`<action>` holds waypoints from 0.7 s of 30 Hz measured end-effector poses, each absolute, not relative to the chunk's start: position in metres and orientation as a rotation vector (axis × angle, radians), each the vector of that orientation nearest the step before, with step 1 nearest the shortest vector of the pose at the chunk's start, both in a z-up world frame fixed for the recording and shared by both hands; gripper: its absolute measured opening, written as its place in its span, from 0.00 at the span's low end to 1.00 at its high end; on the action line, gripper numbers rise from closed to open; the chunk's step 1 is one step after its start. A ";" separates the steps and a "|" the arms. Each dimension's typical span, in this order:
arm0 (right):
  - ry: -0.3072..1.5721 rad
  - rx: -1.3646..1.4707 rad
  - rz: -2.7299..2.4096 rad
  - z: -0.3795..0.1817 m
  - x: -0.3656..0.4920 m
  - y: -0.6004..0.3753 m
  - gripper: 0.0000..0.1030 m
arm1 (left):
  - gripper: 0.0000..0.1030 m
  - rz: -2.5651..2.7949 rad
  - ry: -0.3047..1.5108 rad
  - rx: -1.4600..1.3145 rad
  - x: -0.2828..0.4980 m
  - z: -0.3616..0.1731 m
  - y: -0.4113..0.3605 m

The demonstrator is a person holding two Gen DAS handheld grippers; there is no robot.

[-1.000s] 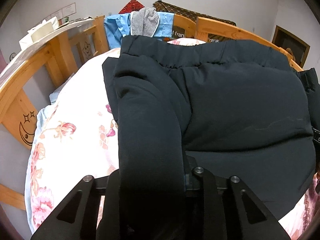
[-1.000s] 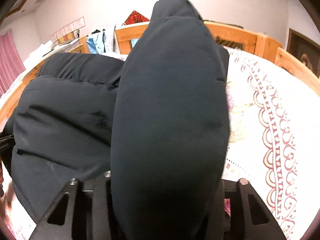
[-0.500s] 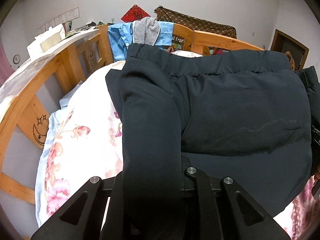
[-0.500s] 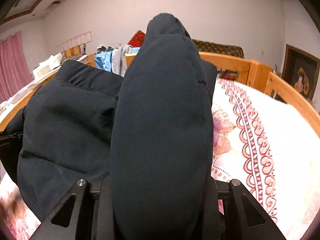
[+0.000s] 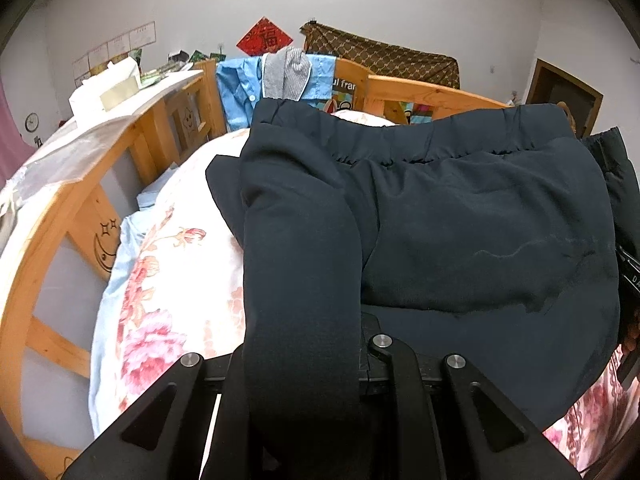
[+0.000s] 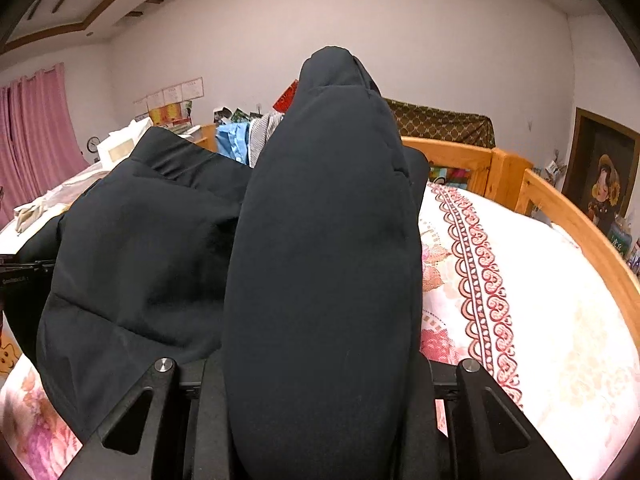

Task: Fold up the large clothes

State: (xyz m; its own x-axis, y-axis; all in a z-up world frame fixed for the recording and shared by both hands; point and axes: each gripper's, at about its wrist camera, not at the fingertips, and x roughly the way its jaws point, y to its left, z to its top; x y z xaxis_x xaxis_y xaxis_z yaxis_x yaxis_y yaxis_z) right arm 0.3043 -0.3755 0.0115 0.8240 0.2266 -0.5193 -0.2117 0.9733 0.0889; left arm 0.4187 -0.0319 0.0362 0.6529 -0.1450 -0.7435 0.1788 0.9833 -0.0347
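A large dark navy padded garment with an elastic hem lies spread on the floral bedspread. My left gripper is shut on a thick fold of its left edge, which drapes over the fingers and hides the tips. In the right wrist view the same garment spreads to the left. My right gripper is shut on a bulging padded fold of its right edge, lifted above the bed. That fold hides the fingertips.
A wooden bed rail curves along the left, with a blue shirt and grey cloth hung at the far end. Another rail runs along the right. Bare patterned bedspread lies right of the garment. Pink curtains hang far left.
Both grippers have risen and tilted up with their folds held. More wall and ceiling shows. The garment's near edges have lifted off the bed.
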 end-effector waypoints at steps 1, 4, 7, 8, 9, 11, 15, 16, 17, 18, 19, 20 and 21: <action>0.551 0.028 0.234 0.013 0.305 -0.377 0.29 | 0.12 -0.182 0.836 0.047 0.418 0.038 -0.034; 0.543 0.038 0.235 0.015 0.306 -0.388 0.29 | 0.12 -0.184 0.827 0.052 0.402 0.045 -0.035; 0.540 0.053 0.234 0.014 0.298 -0.394 0.29 | 0.12 -0.187 0.827 0.055 0.381 0.049 -0.036; 0.541 0.054 0.234 0.015 0.291 -0.391 0.29 | 0.12 -0.188 0.829 0.059 0.376 0.049 -0.036; 0.543 0.054 0.234 0.013 0.288 -0.391 0.29 | 0.12 -0.188 0.831 0.063 0.373 0.048 -0.037; 0.550 0.051 0.232 0.008 0.285 -0.393 0.29 | 0.12 -0.189 0.837 0.075 0.368 0.044 -0.041; 0.568 0.060 0.219 -0.005 0.277 -0.388 0.29 | 0.12 -0.189 0.848 0.109 0.365 0.025 -0.048; 0.574 0.056 0.214 -0.010 0.278 -0.388 0.29 | 0.12 -0.189 0.855 0.107 0.367 0.018 -0.048; 0.580 0.051 0.209 -0.014 0.274 -0.383 0.29 | 0.12 -0.187 0.870 0.102 0.368 0.010 -0.049; 0.594 0.050 0.204 -0.021 0.275 -0.381 0.29 | 0.12 -0.185 0.882 0.099 0.371 0.005 -0.049; 0.611 0.056 0.200 -0.028 0.277 -0.380 0.29 | 0.12 -0.182 0.897 0.098 0.372 -0.003 -0.050; 0.623 0.063 0.196 -0.033 0.277 -0.379 0.29 | 0.12 -0.176 0.908 0.104 0.373 -0.010 -0.051; 0.632 0.073 0.189 -0.040 0.278 -0.380 0.29 | 0.12 -0.172 0.908 0.111 0.373 -0.014 -0.052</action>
